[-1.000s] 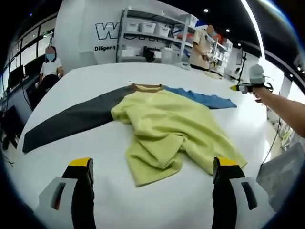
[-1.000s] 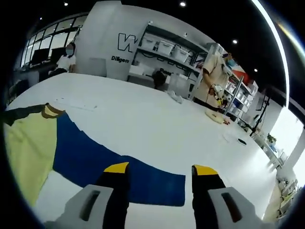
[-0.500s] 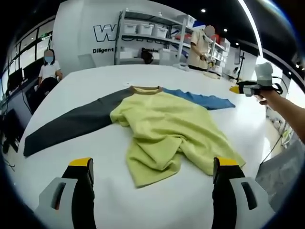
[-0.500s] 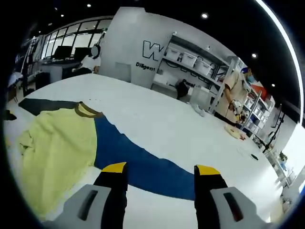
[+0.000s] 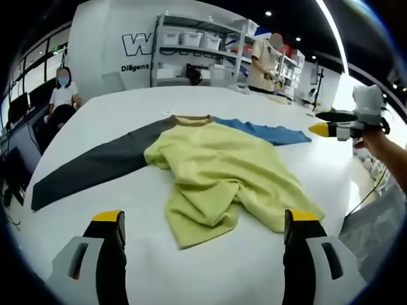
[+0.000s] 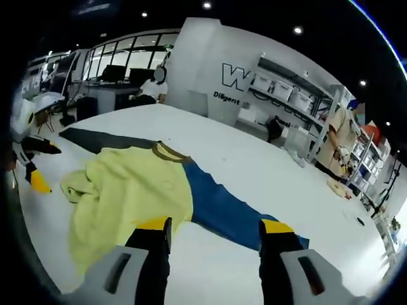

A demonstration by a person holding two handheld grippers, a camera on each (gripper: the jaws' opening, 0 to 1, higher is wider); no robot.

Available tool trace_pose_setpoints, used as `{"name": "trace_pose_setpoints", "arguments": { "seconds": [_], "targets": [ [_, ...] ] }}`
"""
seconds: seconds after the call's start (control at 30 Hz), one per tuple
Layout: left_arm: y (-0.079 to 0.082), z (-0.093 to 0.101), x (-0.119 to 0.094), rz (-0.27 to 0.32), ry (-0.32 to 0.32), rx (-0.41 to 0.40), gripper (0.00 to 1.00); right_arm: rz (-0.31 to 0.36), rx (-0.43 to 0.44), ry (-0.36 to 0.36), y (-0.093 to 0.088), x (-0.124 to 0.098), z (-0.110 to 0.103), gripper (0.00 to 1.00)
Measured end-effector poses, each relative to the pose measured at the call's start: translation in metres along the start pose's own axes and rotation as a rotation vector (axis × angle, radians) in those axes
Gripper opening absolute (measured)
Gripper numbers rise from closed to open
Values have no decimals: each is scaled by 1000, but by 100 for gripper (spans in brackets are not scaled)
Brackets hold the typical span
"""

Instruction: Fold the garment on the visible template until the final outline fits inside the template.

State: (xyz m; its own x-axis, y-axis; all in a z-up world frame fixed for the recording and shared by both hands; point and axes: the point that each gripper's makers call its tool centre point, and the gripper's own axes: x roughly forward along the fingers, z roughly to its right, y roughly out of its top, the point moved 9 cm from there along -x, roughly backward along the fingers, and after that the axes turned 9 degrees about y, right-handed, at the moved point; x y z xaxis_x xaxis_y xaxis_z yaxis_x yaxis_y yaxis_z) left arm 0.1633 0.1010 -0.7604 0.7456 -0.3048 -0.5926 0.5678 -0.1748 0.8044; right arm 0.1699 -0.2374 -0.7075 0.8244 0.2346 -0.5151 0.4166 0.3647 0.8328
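Observation:
A long-sleeved shirt lies on the white table (image 5: 191, 267). Its yellow body (image 5: 216, 175) is crumpled in the middle, with a tan collar (image 5: 191, 119) at the far side. One dark grey sleeve (image 5: 89, 165) stretches left and one blue sleeve (image 5: 267, 132) stretches right. My left gripper (image 5: 203, 219) is open, just short of the yellow hem and holding nothing. My right gripper (image 5: 321, 124), in a hand, hovers past the blue cuff. In the right gripper view my right gripper (image 6: 215, 225) is open over the blue sleeve (image 6: 229, 206), beside the yellow body (image 6: 133, 190). The left gripper (image 6: 41, 165) shows at the far left.
Shelving with white bins (image 5: 203, 54) stands behind the table. A person (image 5: 264, 60) stands near it and another (image 5: 63, 95) sits at the left. Small items (image 6: 337, 187) lie on the far table end. The table edge (image 5: 356, 210) runs close on the right.
The right gripper has drawn back from the blue cuff and turned toward the shirt, so its view now takes in the whole garment. The shirt itself has not moved.

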Motion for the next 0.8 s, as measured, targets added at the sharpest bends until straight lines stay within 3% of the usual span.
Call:
{"name": "trace_pose_setpoints", "arguments": {
  "seconds": [0.47,0.8],
  "targets": [
    [-1,4,-8,-6,-17,13,97,10,-87,154,5,-10,-66,53],
    [-1,8,-14,-22,-43,12,94,2,-122,212,1,-18,-90,52]
  ]
}}
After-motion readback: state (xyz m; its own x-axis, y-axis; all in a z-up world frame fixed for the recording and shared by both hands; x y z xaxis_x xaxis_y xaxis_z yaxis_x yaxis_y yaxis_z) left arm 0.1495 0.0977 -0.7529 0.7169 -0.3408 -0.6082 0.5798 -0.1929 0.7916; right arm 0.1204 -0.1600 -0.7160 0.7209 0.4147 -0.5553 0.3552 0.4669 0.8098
